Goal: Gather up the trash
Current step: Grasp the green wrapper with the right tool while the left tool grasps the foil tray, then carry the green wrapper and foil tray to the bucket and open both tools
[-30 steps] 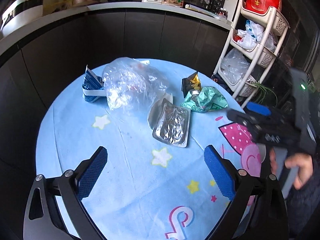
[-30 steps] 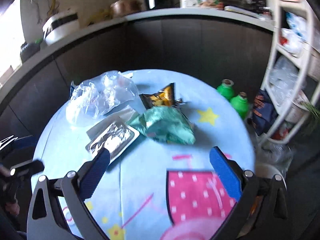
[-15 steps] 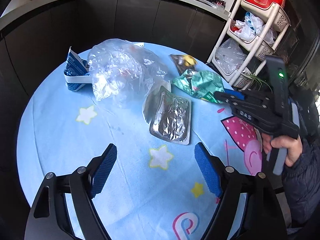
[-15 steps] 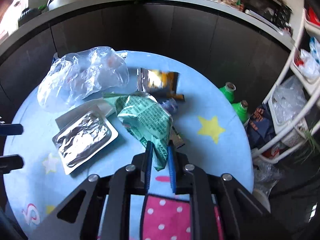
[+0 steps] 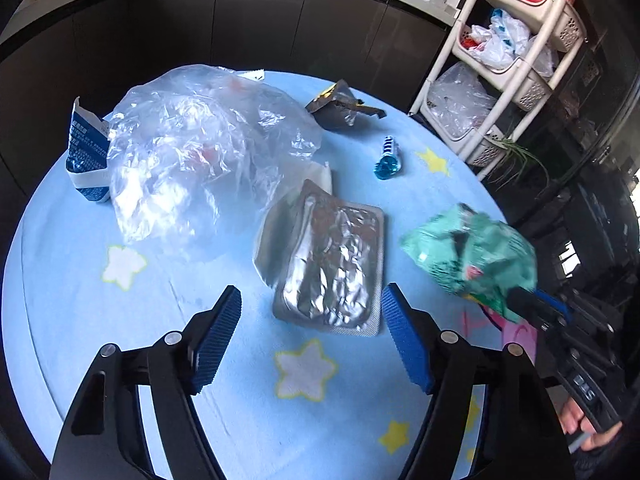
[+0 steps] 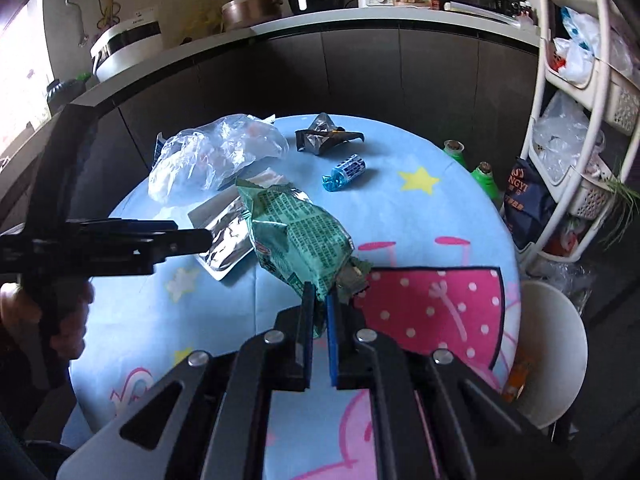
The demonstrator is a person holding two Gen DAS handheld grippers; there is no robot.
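The right gripper (image 6: 319,316) is clamped on the crumpled green snack bag (image 6: 298,236), lifted off the table. The left gripper (image 5: 310,334), spread wide, faces the rectangular silver foil tray (image 5: 332,268) lying lengthwise straight ahead, nearer it.

The worktop (image 5: 240,420) wears a pale blue cloth scattered with white stars edged in yellow and smaller solid yellow stars, plus a pink patch with white polka dots outlined in black. The snack bag (image 6: 304,240) is mint green with dense dark print. The flat foil tray (image 5: 332,268) is crinkled silver. The plastic bag (image 5: 192,152) is clear with whitish glints. The carton (image 5: 86,148) is dark blue with a white band. The small wrapper (image 6: 346,170) is bright blue with white stripes; the torn pouch (image 6: 324,138) is dark grey with a touch of gold. Both the left claw (image 5: 312,344) and the right claw (image 6: 319,312) are black with blue ribbed pads.
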